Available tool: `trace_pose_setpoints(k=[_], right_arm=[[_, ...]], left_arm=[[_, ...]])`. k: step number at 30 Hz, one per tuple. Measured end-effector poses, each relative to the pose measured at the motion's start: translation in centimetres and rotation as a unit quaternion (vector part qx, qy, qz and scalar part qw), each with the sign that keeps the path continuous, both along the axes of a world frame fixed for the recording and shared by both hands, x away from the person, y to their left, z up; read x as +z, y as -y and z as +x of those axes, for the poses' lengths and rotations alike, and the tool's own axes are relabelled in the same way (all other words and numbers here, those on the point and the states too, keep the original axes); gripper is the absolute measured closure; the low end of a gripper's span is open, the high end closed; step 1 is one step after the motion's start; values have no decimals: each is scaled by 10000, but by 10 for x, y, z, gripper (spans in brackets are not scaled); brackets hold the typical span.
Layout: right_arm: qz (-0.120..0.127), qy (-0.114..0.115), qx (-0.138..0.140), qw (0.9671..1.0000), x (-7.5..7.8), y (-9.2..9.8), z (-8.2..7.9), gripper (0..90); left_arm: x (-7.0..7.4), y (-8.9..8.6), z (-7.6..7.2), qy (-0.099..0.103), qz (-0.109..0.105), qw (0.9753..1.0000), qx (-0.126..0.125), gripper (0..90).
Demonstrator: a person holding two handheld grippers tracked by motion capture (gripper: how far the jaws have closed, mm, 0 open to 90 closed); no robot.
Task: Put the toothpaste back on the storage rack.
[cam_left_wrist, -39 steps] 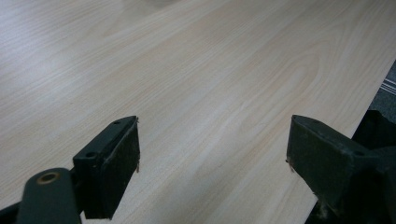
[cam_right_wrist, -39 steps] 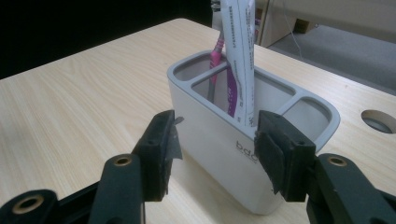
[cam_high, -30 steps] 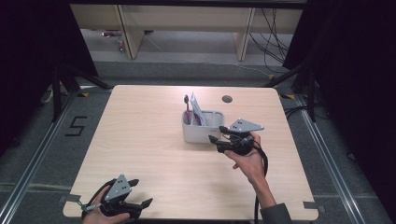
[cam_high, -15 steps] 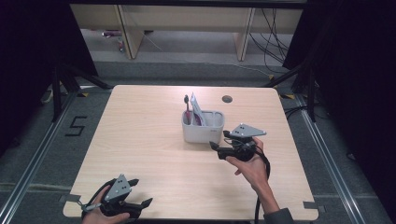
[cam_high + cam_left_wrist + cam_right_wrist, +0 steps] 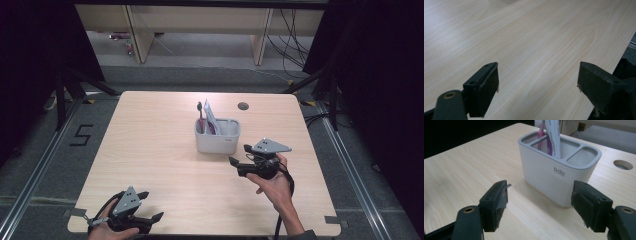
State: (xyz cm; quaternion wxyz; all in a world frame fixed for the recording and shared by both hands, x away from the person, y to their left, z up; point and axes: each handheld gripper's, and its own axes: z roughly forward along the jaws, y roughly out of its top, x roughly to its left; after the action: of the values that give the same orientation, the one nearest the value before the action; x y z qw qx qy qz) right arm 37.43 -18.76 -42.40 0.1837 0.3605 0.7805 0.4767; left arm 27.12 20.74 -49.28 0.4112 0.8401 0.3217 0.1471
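A white holder (image 5: 217, 136) (image 5: 557, 173) with a grey rim stands upright near the table's middle back. A pink toothbrush (image 5: 201, 116) (image 5: 540, 133) and a white toothpaste tube (image 5: 211, 118) (image 5: 553, 137) stick out of its compartments. My right gripper (image 5: 241, 155) (image 5: 540, 203) is open a short way to the holder's near right, jaws pointing at it with nothing between them. At the table's near left edge, my left gripper (image 5: 149, 207) (image 5: 537, 90) is open and empty over bare wood.
The light wooden table (image 5: 165, 150) has a round cable hole (image 5: 243, 106) (image 5: 623, 164) behind the holder. Wooden shelving (image 5: 145, 35) stands on the floor beyond the table. Cables (image 5: 295, 35) lie at the far right. A "5" (image 5: 80, 135) is marked on the floor at left.
My right gripper has drawn back from the holder toward the near right. The left gripper has stayed in place.
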Motion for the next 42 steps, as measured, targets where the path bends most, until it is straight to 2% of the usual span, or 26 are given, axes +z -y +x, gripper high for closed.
trace_pose_setpoints(k=[1, 2, 3, 4, 6, 7, 8, 9, 10, 12, 15, 17, 18, 20, 21, 23, 25, 27, 28, 29, 31, 33, 34, 35, 37, 42], right_arm=[[16, 23, -48, 10000, -1, 0, -1, 300], [32, -115, -104, 9999, -2, 1, -3, 299], [-42, 28, -28, 10000, -3, 3, -1, 298], [1, -1, -43, 10000, -5, 3, -2, 298], [21, -32, -30, 10000, -6, 4, -3, 297], [-70, 21, -30, 10000, -6, 6, -4, 296], [-4, -88, -50, 9999, -7, 6, -6, 295], [24, 16, 6, 10000, -8, 6, -5, 295], [99, -63, -74, 9999, -8, 6, -8, 293], [56, -126, -96, 9999, -8, 8, -11, 292], [139, -51, -56, 9999, -12, 11, -13, 290], [91, -90, -5, 9999, -16, 12, -16, 288], [83, -254, -115, 9996, -17, 13, -20, 285], [68, -123, -61, 9999, -22, 15, -20, 283], [82, -258, -111, 9996, -22, 15, -23, 283], [98, -163, -39, 9998, -25, 16, -24, 281], [198, -230, -120, 9995, -27, 16, -28, 279], [83, -131, 10, 9999, -28, 19, -27, 278], [78, -112, -92, 9999, -28, 20, -28, 278], [52, -170, -61, 9998, -28, 21, -29, 276], [154, -225, -121, 9996, -31, 20, -31, 275], [65, -200, -85, 9997, -33, 22, -32, 269], [39, -191, -73, 9998, -34, 22, -32, 267], [145, -294, -44, 9995, -34, 21, -33, 266], [122, -328, -72, 9994, -34, 22, -36, 265], [108, -255, 6, 9996, -37, 23, -38, 264]], left_arm=[[-1, 2, -1, -22, -139, 9999, 41, 168], [-1, 2, -1, -13, -165, 9998, 53, 168], [-1, 1, 0, -1, -80, 10000, 32, 168], [0, 1, 0, -5, -16, 10000, 7, 168], [-1, 2, -1, -27, -196, 9998, 63, 168], [-1, 1, -1, -11, -112, 9999, 5, 168], [-1, 1, -1, -35, -170, 9998, 40, 168], [-1, 0, -1, -63, -141, 9999, 69, 168], [-1, -1, 0, -45, -139, 9999, 50, 168], [-1, 0, 0, -58, -210, 9997, 99, 168], [-1, -1, 0, -59, -124, 9999, 47, 168], [-1, -1, 0, -54, -119, 9999, 44, 168], [0, -1, 0, -55, -126, 9999, 48, 168], [-1, 0, -1, -14, -217, 9997, 141, 168], [-1, -1, 0, -6, -154, 9998, 128, 168], [-1, 0, -1, -14, -228, 9996, 143, 168], [0, -1, 0, -9, -121, 9999, 86, 168], [0, -1, 0, -5, -121, 9999, 88, 168], [-1, -1, 0, -5, -125, 9999, 97, 168], [-1, 0, 0, -28, -215, 9997, 126, 168], [-1, -1, 0, -48, -85, 9999, 59, 168], [-1, 0, -1, -43, -146, 9998, 89, 168], [0, -1, -1, -23, -78, 9999, 74, 168], [-1, 0, -1, -19, -180, 9997, 154, 168], [-1, -1, -1, -24, -178, 9998, 118, 168], [-1, 1, 0, -9, -114, 9999, 106, 168]])
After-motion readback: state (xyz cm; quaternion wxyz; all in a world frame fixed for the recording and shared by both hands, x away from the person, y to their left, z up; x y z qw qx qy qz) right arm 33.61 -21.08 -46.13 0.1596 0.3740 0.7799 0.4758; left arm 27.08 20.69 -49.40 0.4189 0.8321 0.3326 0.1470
